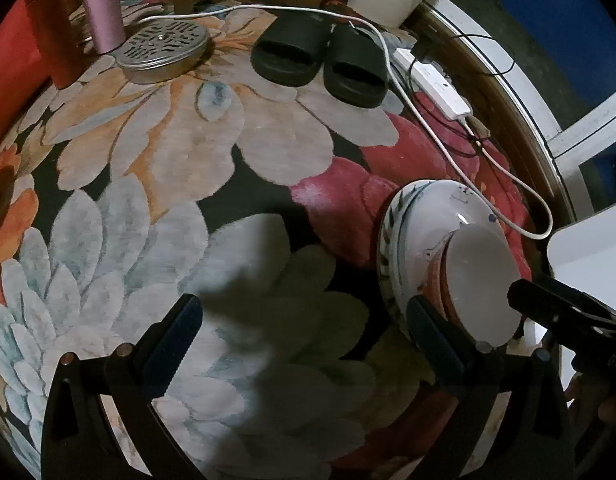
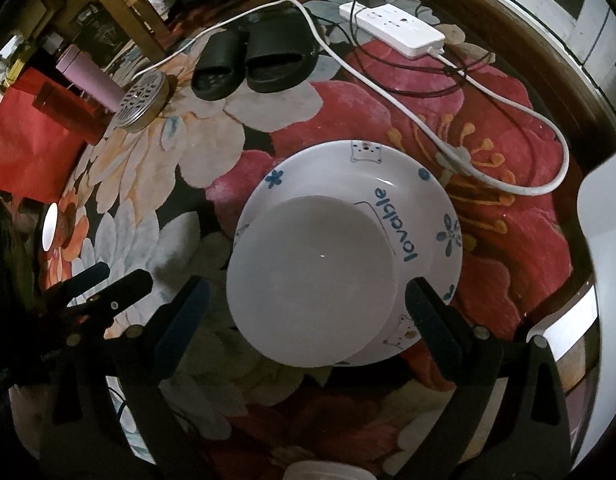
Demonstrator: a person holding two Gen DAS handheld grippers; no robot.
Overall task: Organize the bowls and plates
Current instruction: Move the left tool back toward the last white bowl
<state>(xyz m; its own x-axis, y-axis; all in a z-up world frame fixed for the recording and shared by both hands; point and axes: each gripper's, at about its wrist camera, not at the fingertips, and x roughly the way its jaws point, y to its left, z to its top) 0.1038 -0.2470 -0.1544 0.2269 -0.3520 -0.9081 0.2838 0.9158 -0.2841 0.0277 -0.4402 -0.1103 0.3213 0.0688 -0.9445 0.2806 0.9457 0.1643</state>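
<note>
Right gripper [image 2: 304, 308] is held wide open astride the stack, nothing gripped | left gripper [image 1: 304, 328] is likewise open beside it | "lovable" plate [image 2: 419, 208] lies on the floral rug [image 1: 188, 152] | plain bowl [image 2: 311, 284] sits upturned on it | stacking is judged mostly done; a white rim [image 2: 327, 472] below may remain.
</note>
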